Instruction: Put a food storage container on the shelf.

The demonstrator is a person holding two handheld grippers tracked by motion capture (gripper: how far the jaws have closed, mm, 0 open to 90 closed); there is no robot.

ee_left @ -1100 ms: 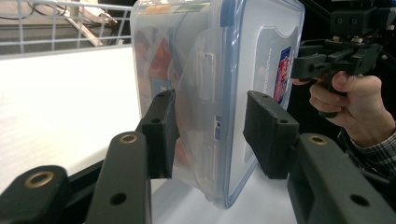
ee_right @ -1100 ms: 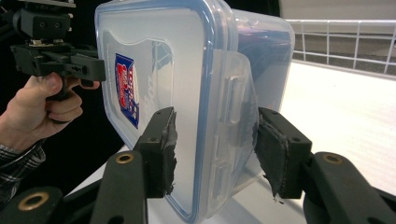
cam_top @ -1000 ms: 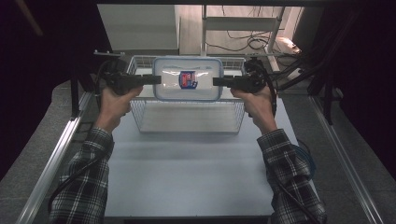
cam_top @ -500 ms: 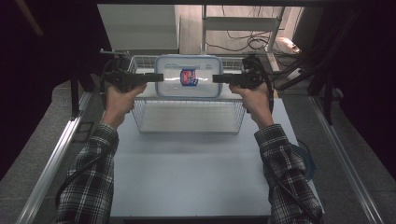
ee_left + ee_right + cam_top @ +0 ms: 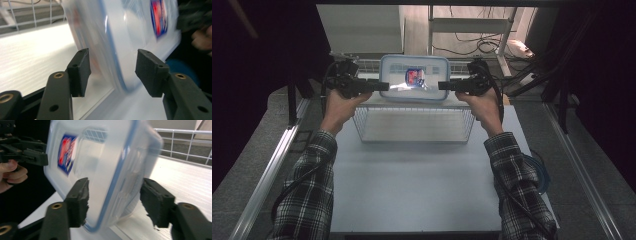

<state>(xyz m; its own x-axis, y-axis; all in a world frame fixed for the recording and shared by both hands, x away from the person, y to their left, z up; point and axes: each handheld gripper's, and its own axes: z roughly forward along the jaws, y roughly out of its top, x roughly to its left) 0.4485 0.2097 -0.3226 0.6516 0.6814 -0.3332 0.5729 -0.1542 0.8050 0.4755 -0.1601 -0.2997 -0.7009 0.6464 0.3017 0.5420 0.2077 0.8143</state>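
A clear plastic container with a blue-rimmed lid and a red and blue label hangs tilted over the far rim of a wire basket. My left gripper reaches its left end and my right gripper its right end. In the left gripper view the container is blurred between the spread jaws of the left gripper. In the right gripper view the container is also blurred, with a gap at one pad of the right gripper. Both sets of jaws have just been opening.
The basket stands on a white table top with metal rails along both sides. Cables and a white frame lie beyond the table's far edge. A blue cable coil rests by the right sleeve.
Both hands and the container have shifted slightly toward the far edge of the basket. The container now sits over the far rim instead of over the basket's middle.
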